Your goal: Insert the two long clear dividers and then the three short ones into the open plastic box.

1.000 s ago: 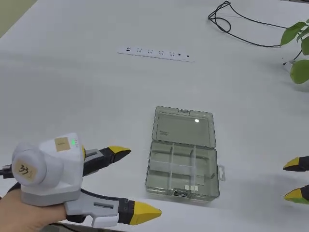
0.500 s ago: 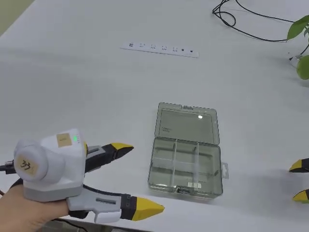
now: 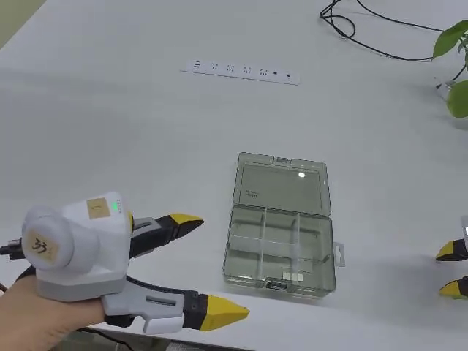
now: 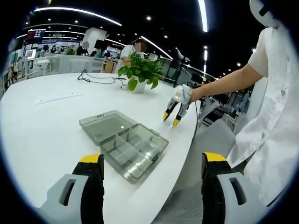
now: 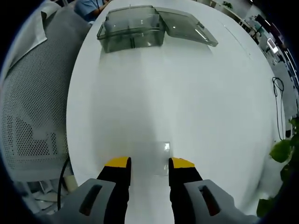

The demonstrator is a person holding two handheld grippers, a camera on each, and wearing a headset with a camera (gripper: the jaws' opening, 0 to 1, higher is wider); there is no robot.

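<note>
Status: open plastic box [image 3: 248,276] sits mid-table with its lid [image 3: 281,183] laid flat on the far side of the box. Clear dividers already stand inside and split the box into a grid, with walls running both ways. I can't get a reliable count of long vs short through the clear plastic. My read is that most are in, but not all: the right gripper view has one small clear divider [image 5: 152,154] lying flat on the table, well away from the box [image 5: 131,35]. It's right at my right gripper [image 5: 149,162], jaws apart on either side of it and not closed on it. So at least that piece has to be picked up and slotted in; if other loose ones exist, I can't see them. My left gripper [image 3: 219,267] hovers just left of the box's front corner, jaws spread wide and holding nothing. The right gripper [image 3: 450,269] is off to the right of the box, near the front edge. Surface is a plain matte white table, low friction by the look of it, so I expect a thin clear piece to be fiddly to lift. Beyond the box there's a white power strip [image 3: 241,71], with a black cable [image 3: 365,36] and a potted plant [image 3: 457,73] further back and to the right. Room is a big open hall with ceiling light strips and people in the background. There's a grey mesh chair [image 5: 32,93] on the near side of the box.
</note>
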